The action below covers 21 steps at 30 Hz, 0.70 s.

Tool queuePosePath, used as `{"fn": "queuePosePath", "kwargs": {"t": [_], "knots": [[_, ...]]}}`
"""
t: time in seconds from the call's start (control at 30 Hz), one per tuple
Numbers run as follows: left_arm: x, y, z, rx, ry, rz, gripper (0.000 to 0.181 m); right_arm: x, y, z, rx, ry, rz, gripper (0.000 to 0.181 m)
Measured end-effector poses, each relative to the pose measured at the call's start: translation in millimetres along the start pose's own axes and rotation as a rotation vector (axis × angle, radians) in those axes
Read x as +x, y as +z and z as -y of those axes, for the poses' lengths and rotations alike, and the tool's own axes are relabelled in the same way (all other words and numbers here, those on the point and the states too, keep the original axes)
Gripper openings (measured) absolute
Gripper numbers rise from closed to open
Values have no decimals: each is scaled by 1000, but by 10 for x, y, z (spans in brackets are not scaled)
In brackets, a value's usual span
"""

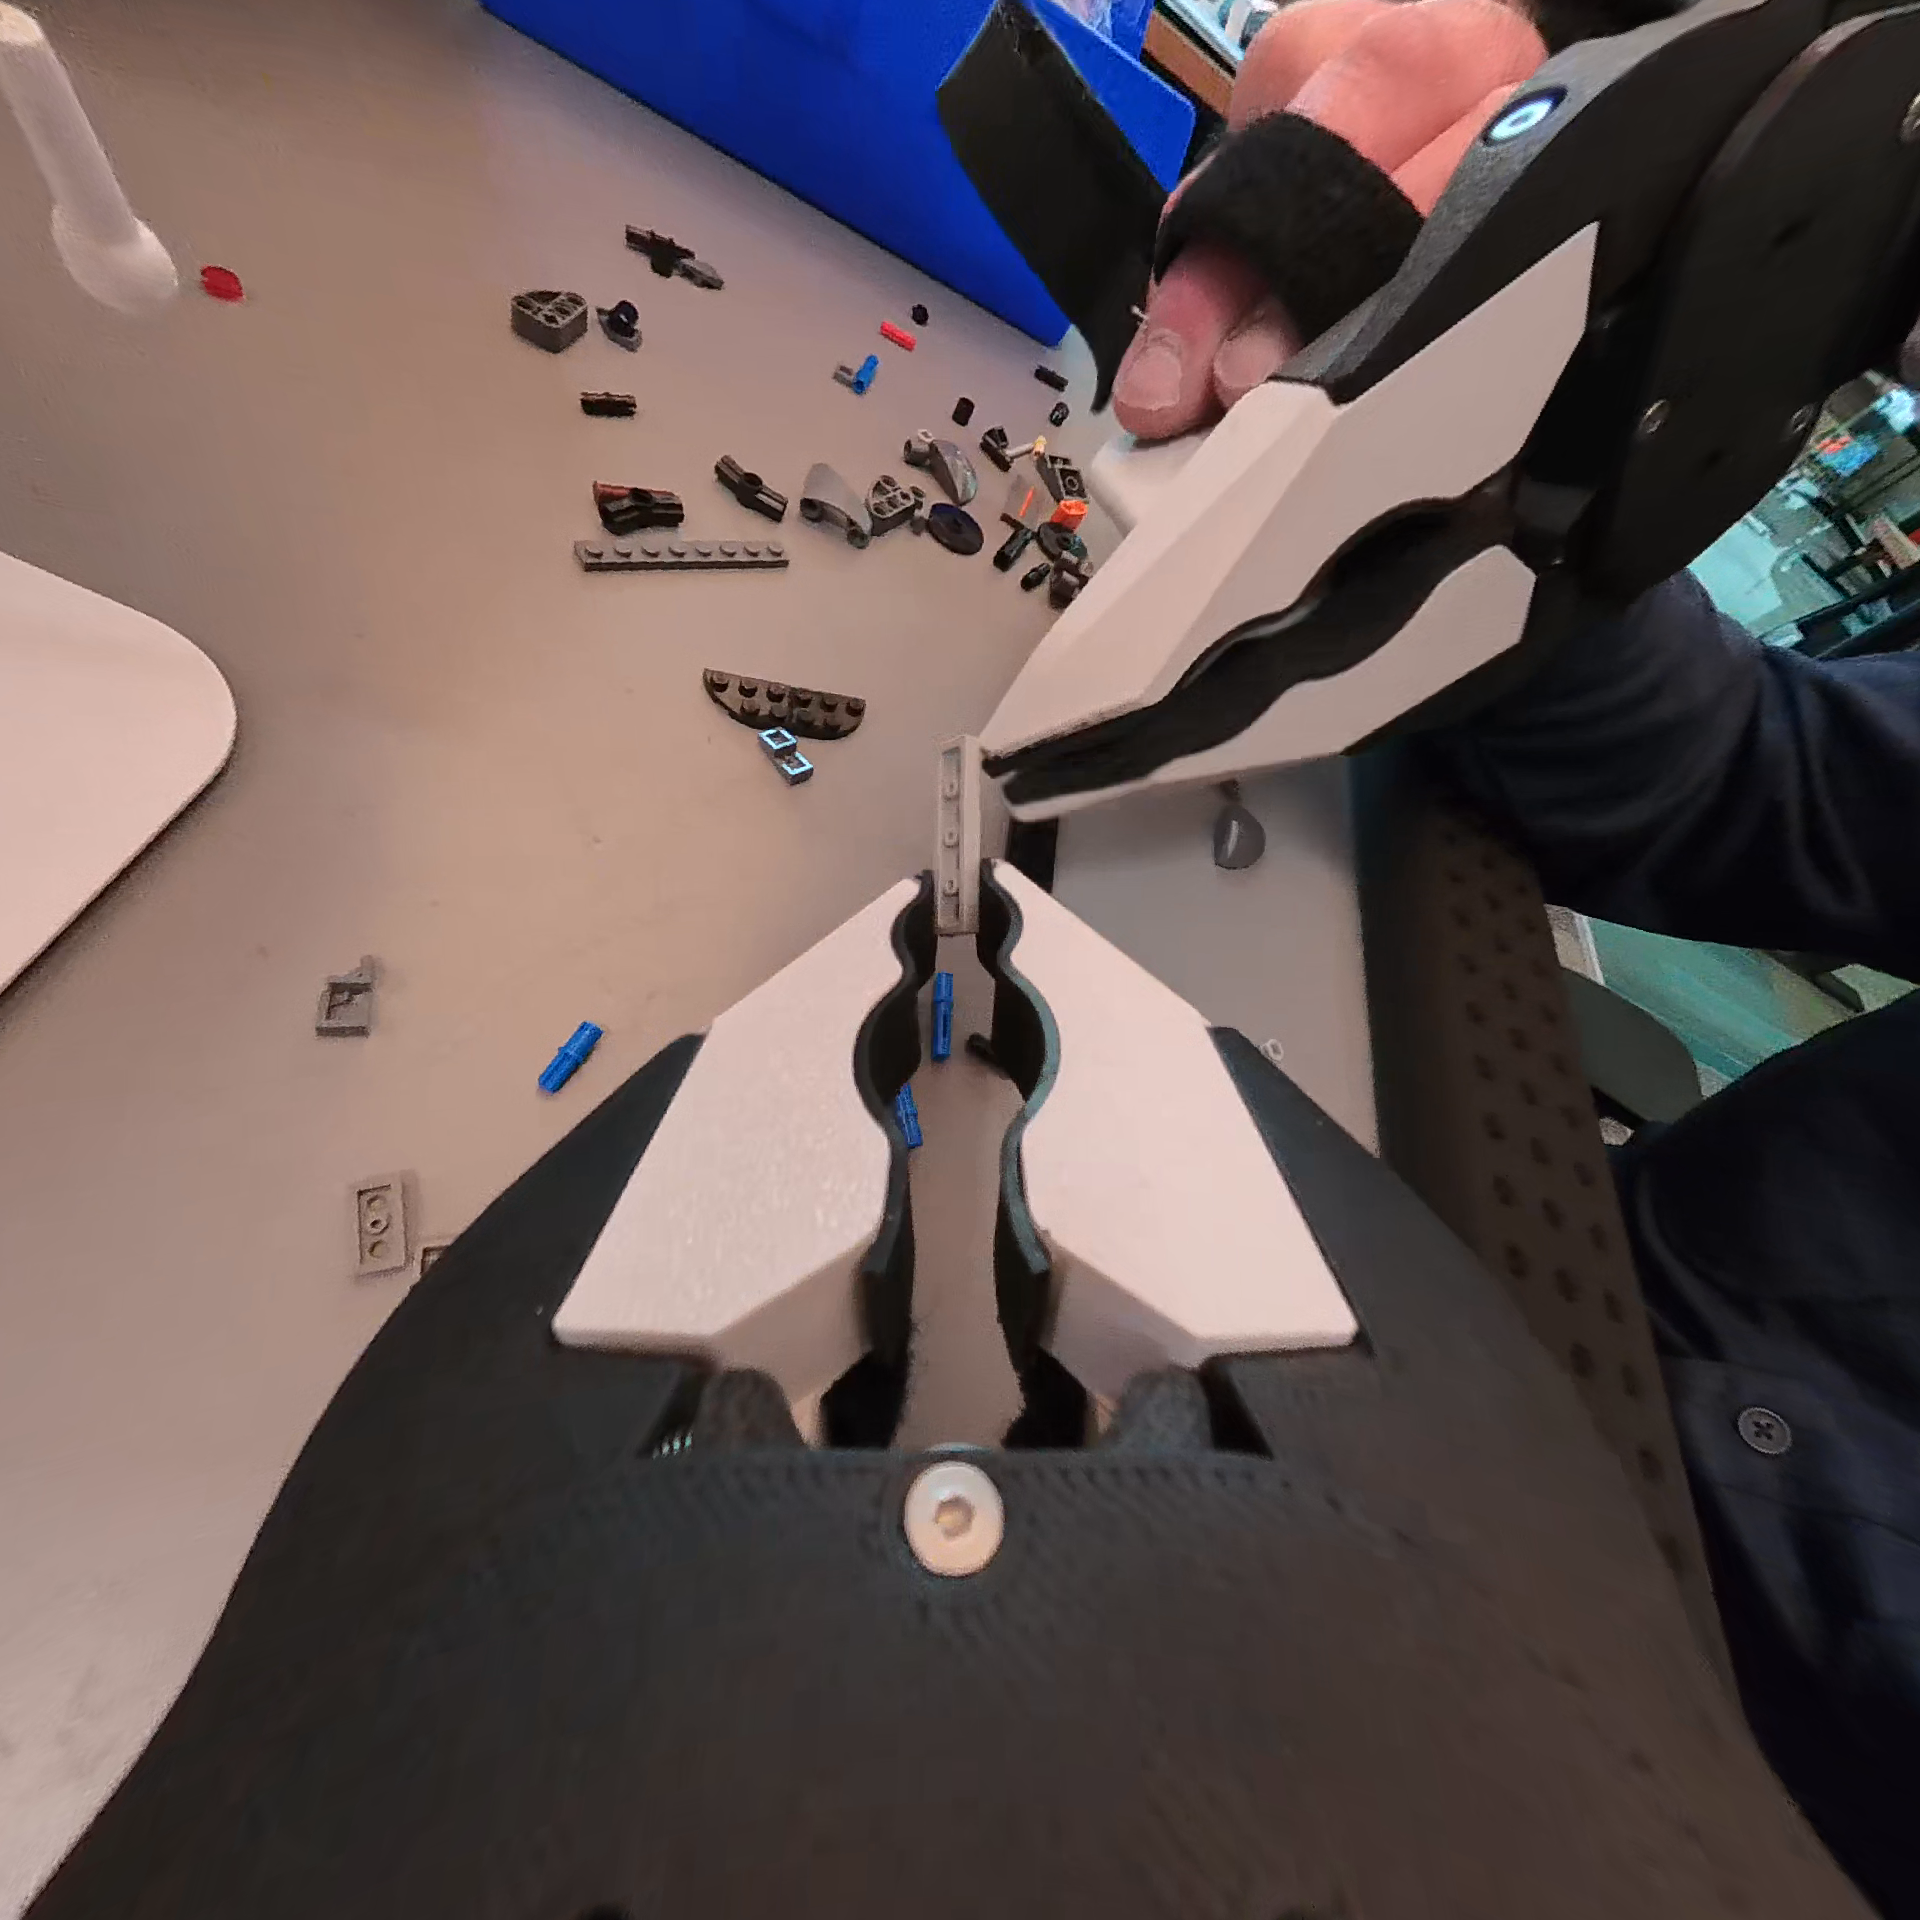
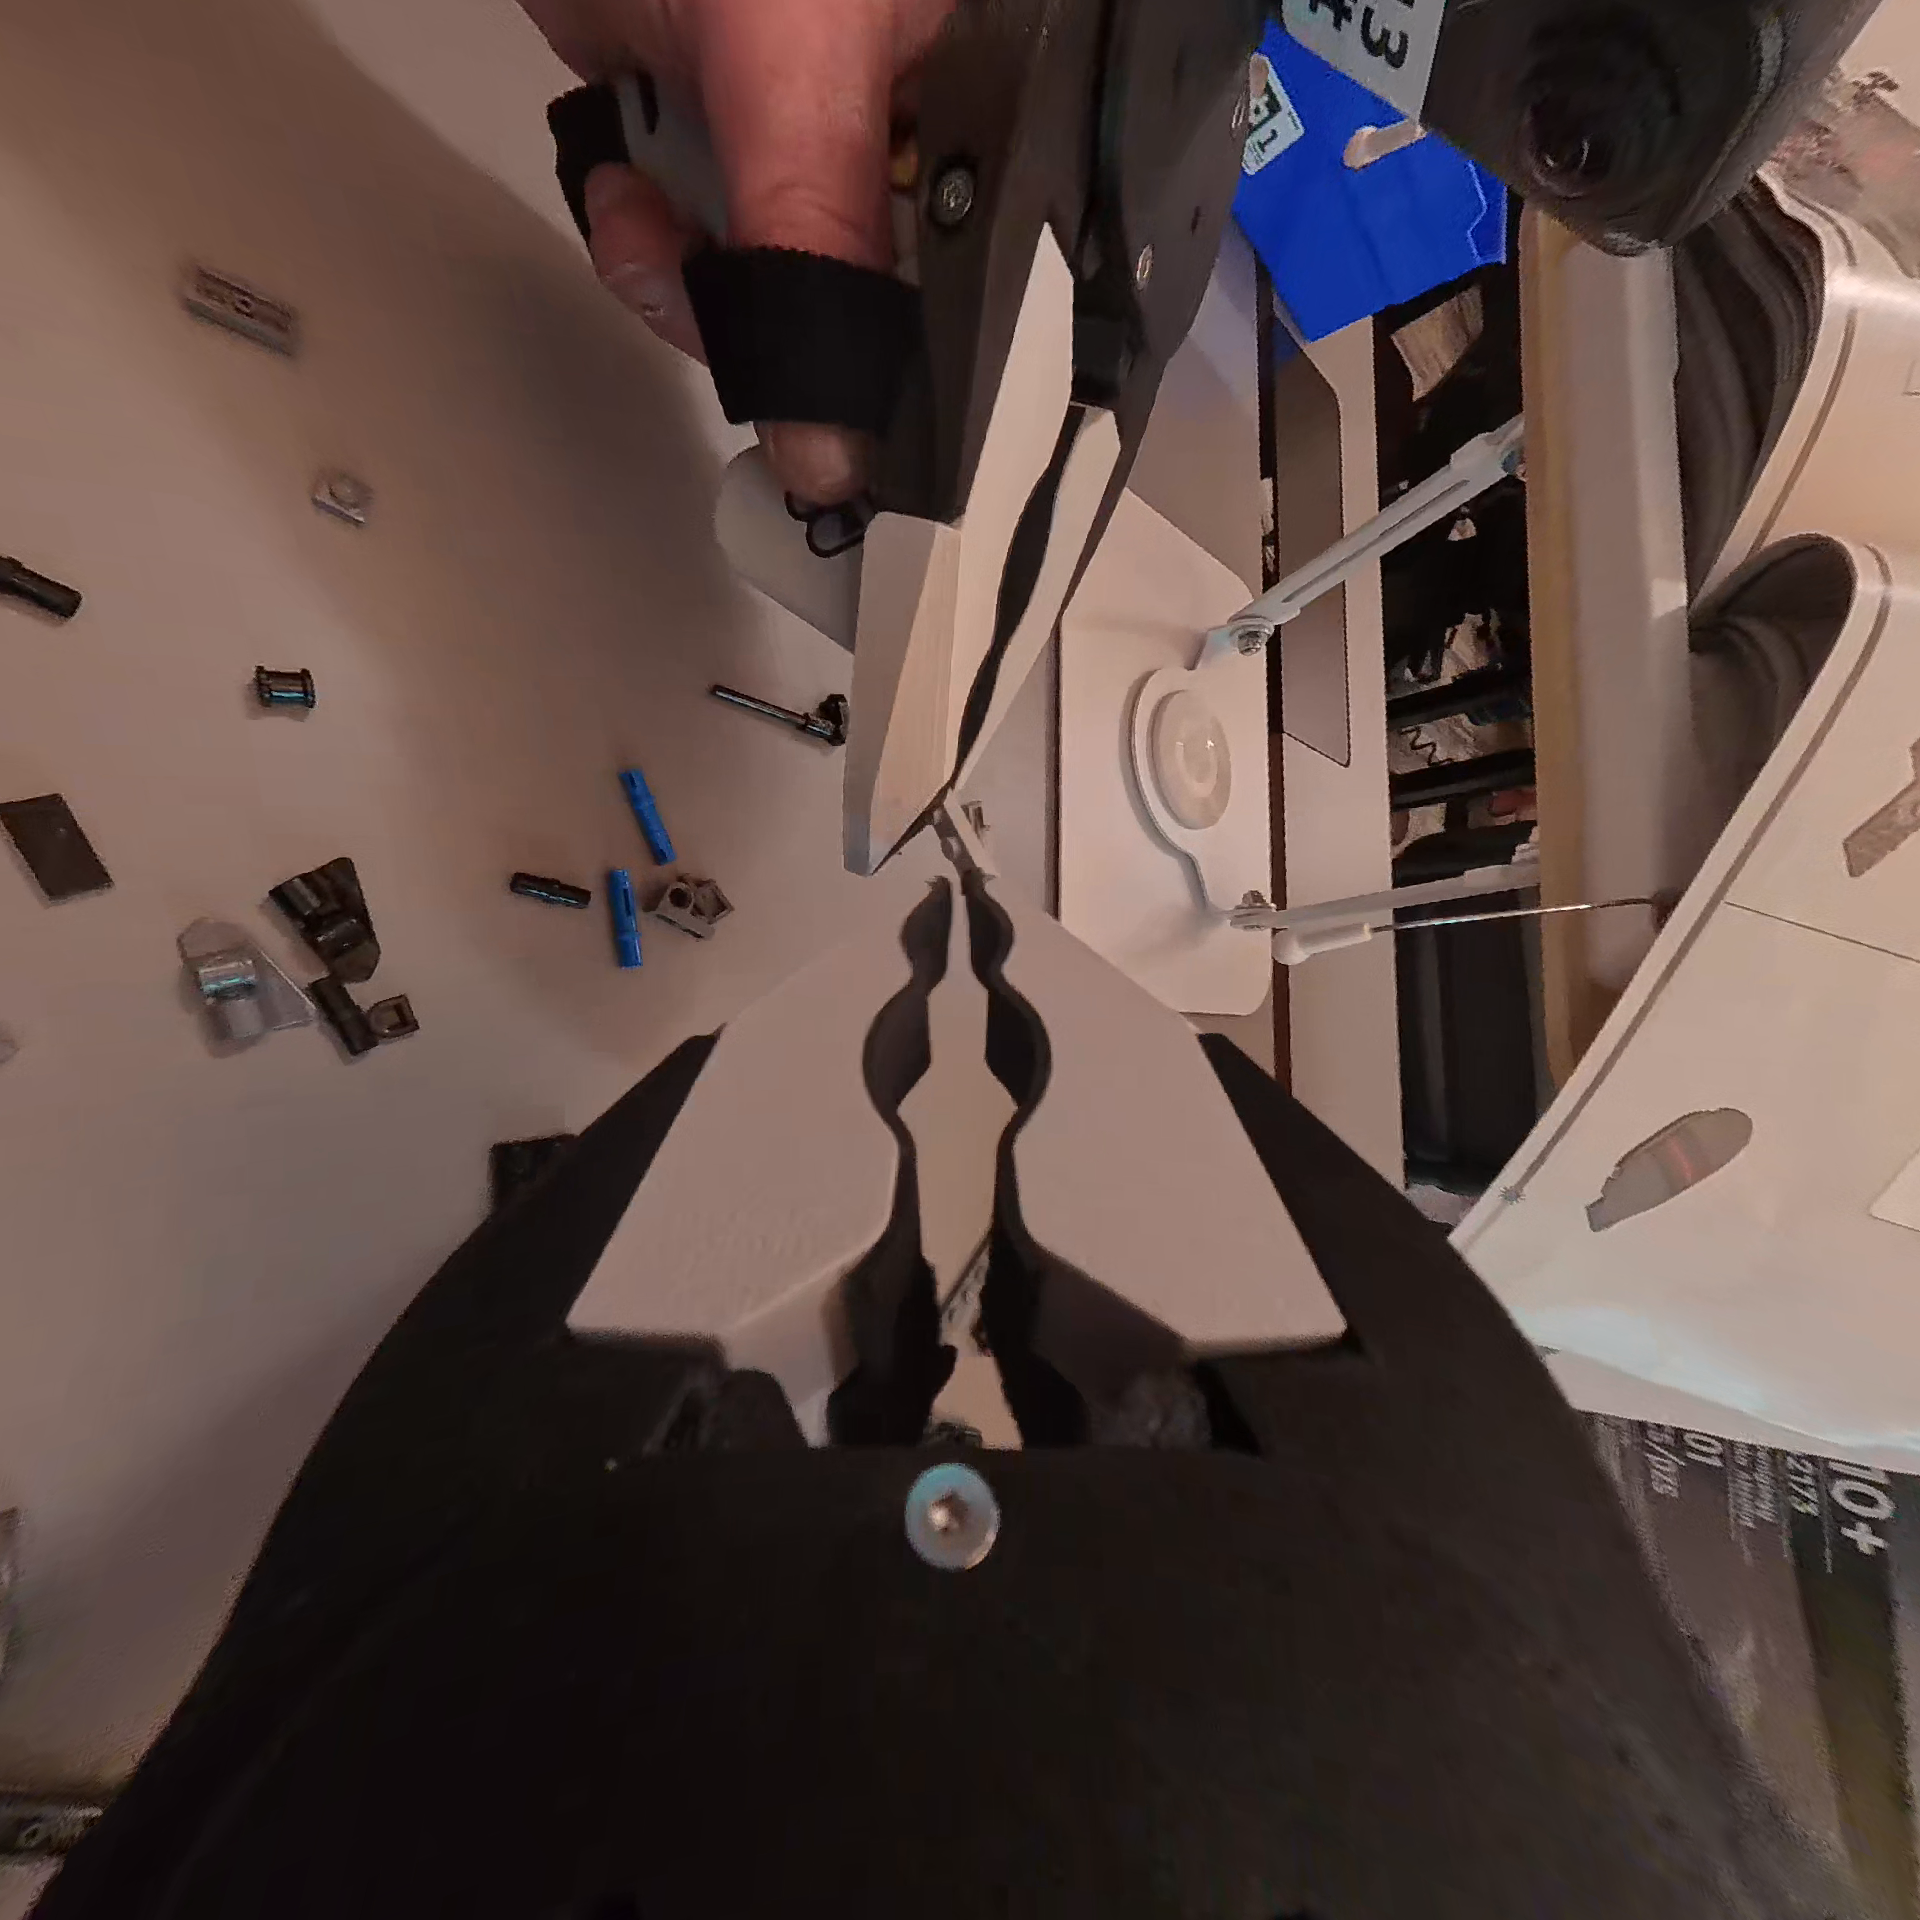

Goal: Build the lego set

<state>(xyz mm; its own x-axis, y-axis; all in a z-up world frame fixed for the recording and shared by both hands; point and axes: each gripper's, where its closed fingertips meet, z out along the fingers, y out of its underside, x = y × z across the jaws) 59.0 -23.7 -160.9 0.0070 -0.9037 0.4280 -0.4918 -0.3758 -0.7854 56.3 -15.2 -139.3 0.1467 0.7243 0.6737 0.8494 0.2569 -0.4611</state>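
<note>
Left wrist view: left gripper (image 1: 961, 899) low in frame, tips clenched on the lower end of a thin grey plate (image 1: 958, 831) standing nearly upright above the table (image 1: 416, 727). Right gripper (image 1: 995, 777) reaching in from upper right, tips pinched on the plate's upper end, so held at both ends and clear of the tabletop. Gloved hand (image 1: 1278, 249) wrapped round the right gripper's handle. Beyond, loose parts scattered: long grey strip (image 1: 681, 555), dark curved plate (image 1: 787, 704) (studs up), blue pin (image 1: 569, 1057) near the left gripper, another blue pin (image 1: 941, 1013) seen between its fingers, small grey tile (image 1: 381, 1224) at left, red stud (image 1: 220, 283) far left. Blue bin (image 1: 831, 125) at the back edge.

Right wrist view: right gripper (image 2: 954, 888) at bottom, tips closed on the plate (image 2: 956, 836), seen edge-on and mostly hidden. Left gripper (image 2: 920, 821) coming down from above, tips likewise shut on it, hand (image 2: 769, 208) on its handle. On the table to the left, two blue pins (image 2: 623, 916) near a grey brick (image 2: 688, 906), black pin (image 2: 549, 888), black clip pieces (image 2: 332, 914). White lamp base (image 2: 1195, 769) just beyond the tips; white box (image 2: 1714, 1195) at right.
</note>
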Motion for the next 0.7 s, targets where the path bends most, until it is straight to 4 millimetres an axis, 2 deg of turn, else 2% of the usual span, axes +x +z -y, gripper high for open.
{"fn": "queuePosePath", "kwargs": {"t": [0.17,0.23,0.47,0.7], "knots": [[19,15,-59,-30,-23,-24,4,-19,-12,7,-1,-13,-1,20],[42,39,-86,-48,-19,-32,4,-15,-28,20,-4,-29,-8,21],[177,60,-94,-43,-74,-143,4,-102,27,-36,-57,-91,4,8],[147,47,-28,-7,-13,-95,12,-130,-73,-38,21,86,117,6]]}}
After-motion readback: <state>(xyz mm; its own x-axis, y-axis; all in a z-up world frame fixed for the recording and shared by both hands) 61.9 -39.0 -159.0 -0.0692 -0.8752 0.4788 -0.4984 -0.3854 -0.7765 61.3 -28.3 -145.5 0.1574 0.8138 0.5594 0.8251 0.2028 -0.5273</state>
